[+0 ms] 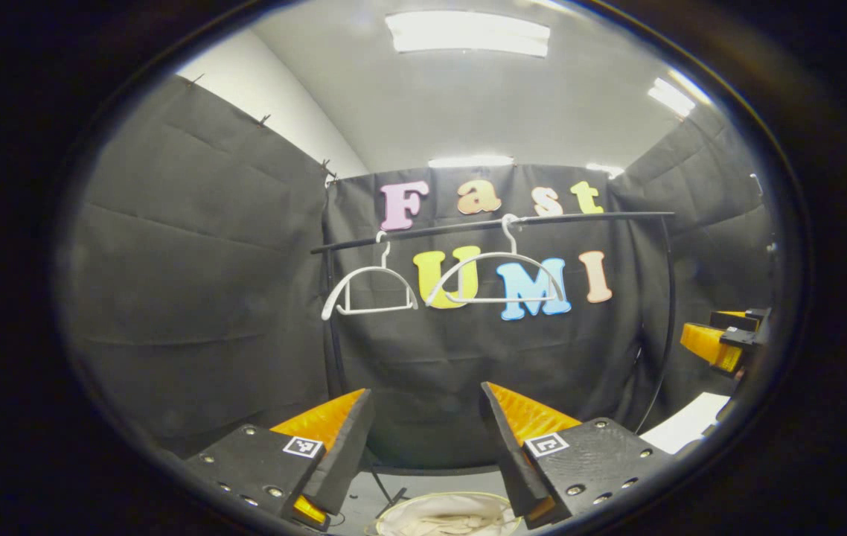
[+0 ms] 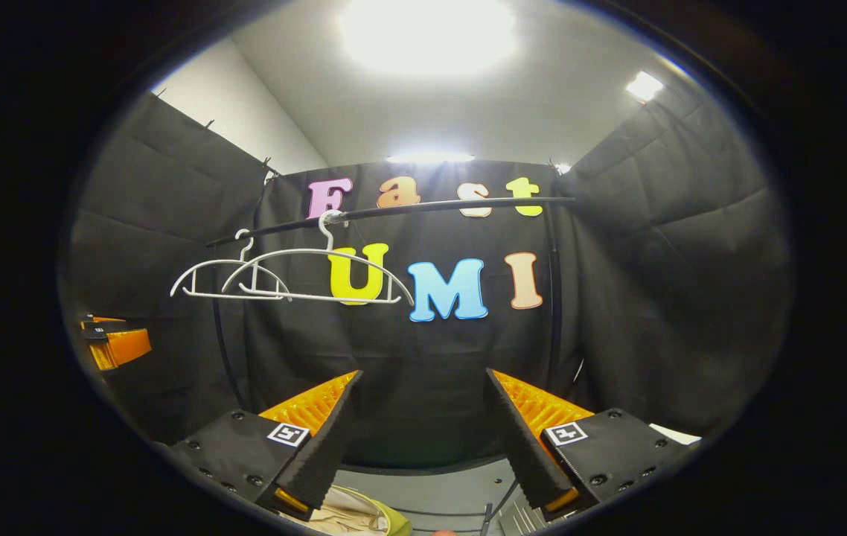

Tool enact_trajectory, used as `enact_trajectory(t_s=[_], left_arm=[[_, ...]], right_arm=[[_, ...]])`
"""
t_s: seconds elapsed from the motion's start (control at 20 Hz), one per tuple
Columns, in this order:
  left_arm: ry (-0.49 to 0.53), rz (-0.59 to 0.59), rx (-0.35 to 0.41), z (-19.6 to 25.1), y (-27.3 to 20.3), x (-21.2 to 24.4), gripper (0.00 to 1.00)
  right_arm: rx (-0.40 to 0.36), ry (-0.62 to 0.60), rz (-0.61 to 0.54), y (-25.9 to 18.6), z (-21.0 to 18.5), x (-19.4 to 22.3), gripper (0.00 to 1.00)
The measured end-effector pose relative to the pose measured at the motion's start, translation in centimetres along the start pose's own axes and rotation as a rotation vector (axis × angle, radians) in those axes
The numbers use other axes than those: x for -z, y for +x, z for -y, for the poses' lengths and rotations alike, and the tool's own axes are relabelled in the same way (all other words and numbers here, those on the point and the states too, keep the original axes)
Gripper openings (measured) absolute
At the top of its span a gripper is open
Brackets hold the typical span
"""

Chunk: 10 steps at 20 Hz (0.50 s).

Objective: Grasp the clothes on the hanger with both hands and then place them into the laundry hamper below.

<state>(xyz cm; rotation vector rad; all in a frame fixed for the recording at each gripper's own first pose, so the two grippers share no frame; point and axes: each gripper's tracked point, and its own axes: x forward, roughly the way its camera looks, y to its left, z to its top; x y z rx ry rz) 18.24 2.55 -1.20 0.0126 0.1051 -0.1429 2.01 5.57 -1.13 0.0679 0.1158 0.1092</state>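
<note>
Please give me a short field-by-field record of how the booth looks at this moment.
rail: black bar across the back wall
hangers: two white hangers on the rail, both bare
hamper: rim at the bottom edge, pale cloth inside
left hand-held gripper: open, holding nothing
right hand-held gripper: open, holding nothing
task state: clothes appear already off the hangers

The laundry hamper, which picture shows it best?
The left gripper view: the laundry hamper sits between the fingers, its round rim and pale cloth inside visible. The right gripper view catches just an edge of it at the bottom.
</note>
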Motion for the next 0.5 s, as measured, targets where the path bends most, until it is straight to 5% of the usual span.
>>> enact_trajectory(t_s=[0.5], left_arm=[[0.022,0.054,0.0,1.1,-0.4,-2.0,0.83]], right_arm=[[-0.005,0.007,0.034,0.9,0.5,-0.9,0.99]])
